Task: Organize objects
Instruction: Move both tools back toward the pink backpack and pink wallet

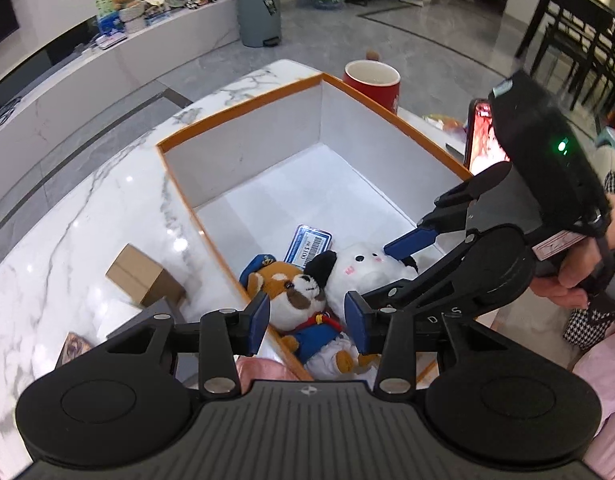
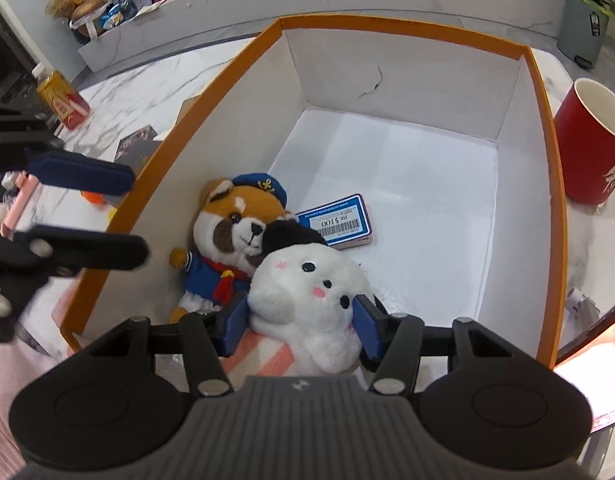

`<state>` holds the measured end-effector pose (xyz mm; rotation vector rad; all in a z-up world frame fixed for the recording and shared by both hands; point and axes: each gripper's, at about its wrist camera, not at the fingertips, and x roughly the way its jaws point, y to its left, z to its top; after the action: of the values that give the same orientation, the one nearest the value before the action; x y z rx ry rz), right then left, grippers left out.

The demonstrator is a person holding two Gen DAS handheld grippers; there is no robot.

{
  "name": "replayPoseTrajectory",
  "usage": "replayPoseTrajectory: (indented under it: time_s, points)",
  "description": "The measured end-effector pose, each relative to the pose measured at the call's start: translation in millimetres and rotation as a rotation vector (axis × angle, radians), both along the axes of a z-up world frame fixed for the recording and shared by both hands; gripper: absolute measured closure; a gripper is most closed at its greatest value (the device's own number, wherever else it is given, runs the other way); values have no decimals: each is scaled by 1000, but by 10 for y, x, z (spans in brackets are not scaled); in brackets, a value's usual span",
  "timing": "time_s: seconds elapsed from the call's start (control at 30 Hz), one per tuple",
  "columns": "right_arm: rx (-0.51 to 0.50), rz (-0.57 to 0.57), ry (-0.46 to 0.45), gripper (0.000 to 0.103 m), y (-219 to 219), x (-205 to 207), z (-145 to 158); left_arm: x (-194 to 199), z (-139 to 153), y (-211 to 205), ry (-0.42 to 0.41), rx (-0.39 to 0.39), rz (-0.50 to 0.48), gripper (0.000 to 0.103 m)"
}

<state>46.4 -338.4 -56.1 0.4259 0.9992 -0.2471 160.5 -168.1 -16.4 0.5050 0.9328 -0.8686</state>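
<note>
An orange-rimmed white box [image 1: 243, 120] [image 2: 387, 22] sits on the marble table. Inside lie a brown sailor dog plush [image 1: 295, 292] [image 2: 235, 232], a white plush with a black ear [image 1: 367, 268] [image 2: 307, 284] and a blue card pack [image 1: 311, 244] [image 2: 339, 220]. My right gripper [image 2: 299, 324] has a finger on each side of the white plush, inside the box; it also shows in the left wrist view [image 1: 383, 276]. My left gripper [image 1: 307, 320] is open and empty, above the box's near wall and the dog plush.
A red mug [image 1: 373, 84] [image 2: 587, 140] stands beyond the box's far corner. A small cardboard box [image 1: 143, 276] and a dark card box [image 1: 73, 350] lie on the table left of the box. A drink bottle [image 2: 61, 98] stands further left. A lit phone [image 1: 483, 136] stands on the right.
</note>
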Motion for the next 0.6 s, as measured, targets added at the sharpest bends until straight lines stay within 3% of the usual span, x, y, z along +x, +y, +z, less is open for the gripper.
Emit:
replayPoseTrajectory:
  time_s: [0.3, 0.43, 0.6]
  points:
    - [-71, -48, -11, 42, 147, -16, 68, -114, 181, 456, 24, -60, 87, 54]
    - [-111, -95, -72, 42, 277, -89, 286, -213, 326, 782, 19, -113, 140, 53]
    - [-141, -109, -214, 42, 669, -230, 613, -332, 426, 1230, 24, -194, 267, 54]
